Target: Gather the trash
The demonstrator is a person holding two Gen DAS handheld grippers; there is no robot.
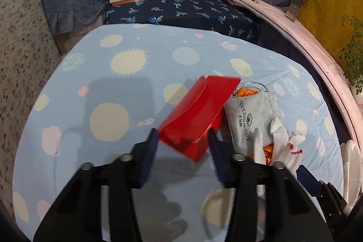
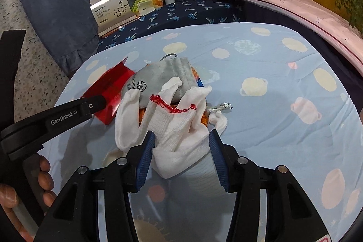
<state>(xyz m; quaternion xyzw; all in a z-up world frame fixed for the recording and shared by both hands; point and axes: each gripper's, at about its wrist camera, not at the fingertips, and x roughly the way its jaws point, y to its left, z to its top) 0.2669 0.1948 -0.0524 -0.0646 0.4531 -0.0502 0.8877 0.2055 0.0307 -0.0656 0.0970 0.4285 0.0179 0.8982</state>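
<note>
A glossy red paper box (image 1: pixel 199 115), flat-sided and creased, sat tilted on the pale blue patterned sheet (image 1: pixel 127 92), touching a grey drawstring pouch (image 1: pixel 251 112). The left gripper (image 1: pixel 182 137) had it between its ribbed blue pads, partly parted; whether they clamped it I could not tell. Beside it, a white knitted glove (image 2: pixel 179 128) with a red-stitched cuff lay draped over the pouch and something orange. The right gripper (image 2: pixel 181 142) stood partly open around the glove's limp folds, one pad touching the cloth, the other clear.
</note>
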